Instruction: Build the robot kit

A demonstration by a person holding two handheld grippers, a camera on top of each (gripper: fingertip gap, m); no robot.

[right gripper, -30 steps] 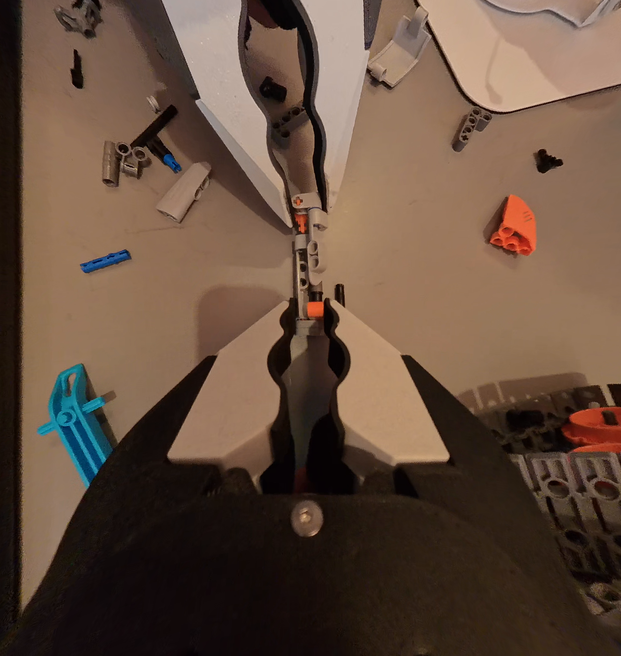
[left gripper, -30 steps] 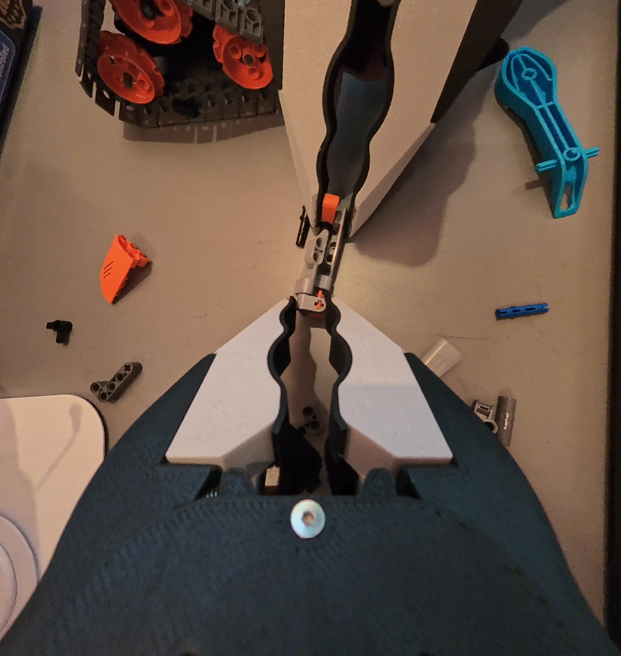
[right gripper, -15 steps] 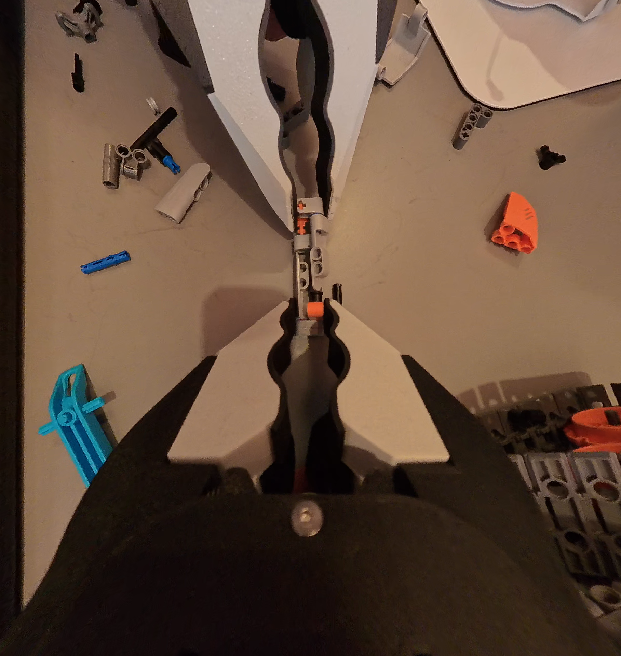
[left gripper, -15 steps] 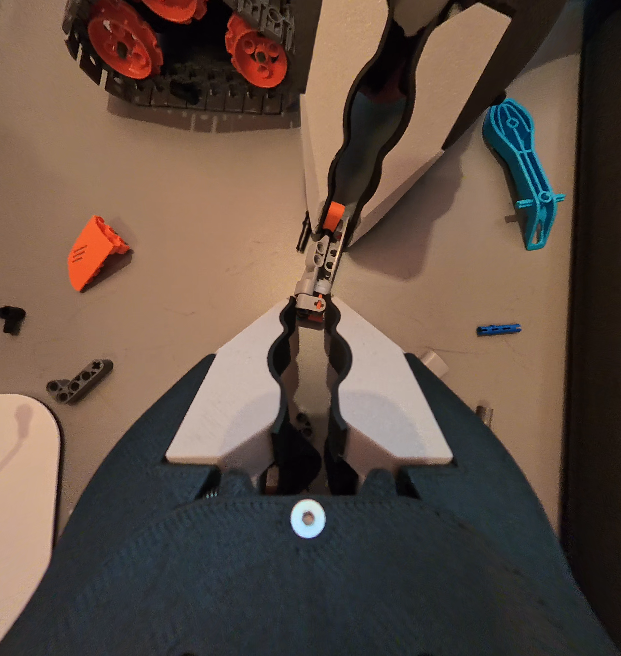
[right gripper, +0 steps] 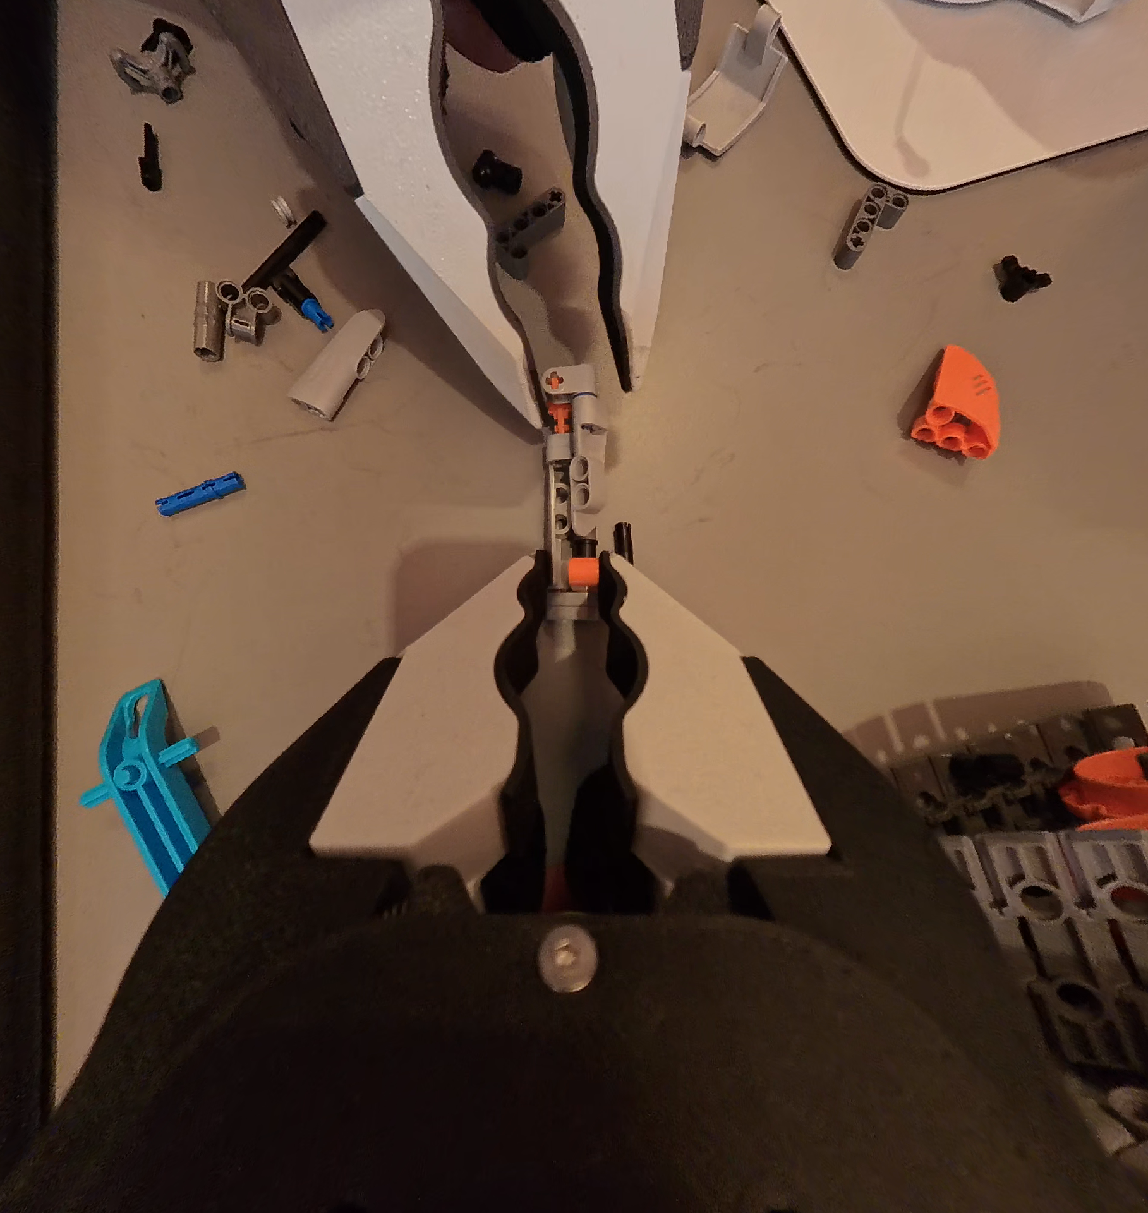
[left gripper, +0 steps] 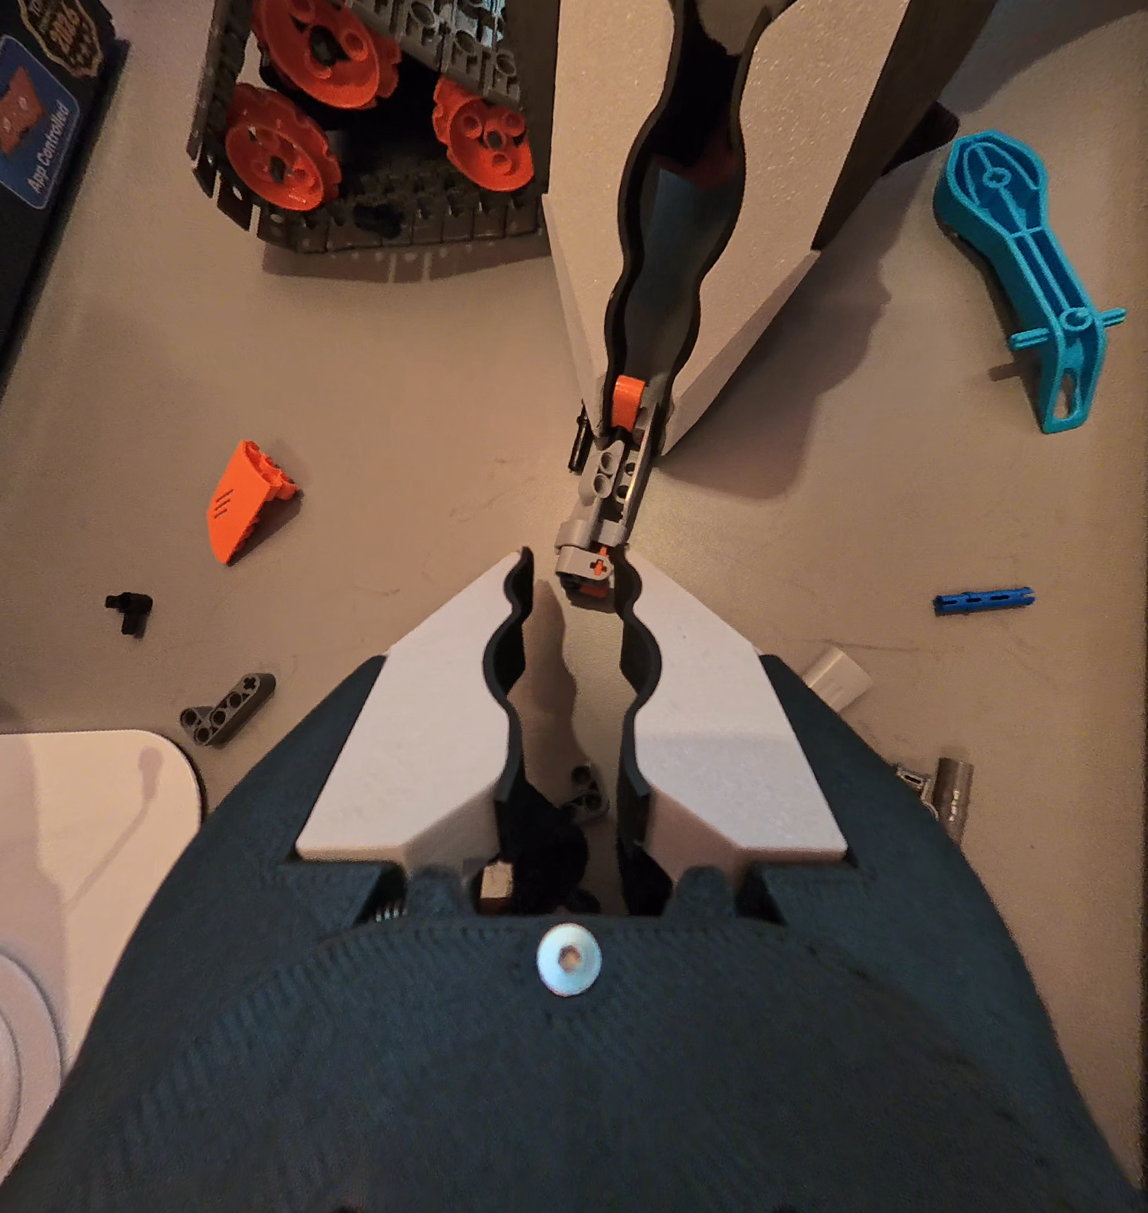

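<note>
The left gripper (left gripper: 574, 577) points at the right gripper (right gripper: 571, 577), tip to tip, low over the desk. Left jaws stand parted; right jaws are closed tight.

A slim grey-and-orange brick assembly (right gripper: 572, 499) spans between both tongs above the tabletop.

Opposed close overhead wrist views (shared tabletop (left gripper: 374, 407))

left gripper (left gripper: 574, 577) jaws parted since half a second ago, releasing the grey and orange brick assembly (left gripper: 600, 505), its 12 o'clock end staying pinched by the right gripper (right gripper: 574, 568)
</note>
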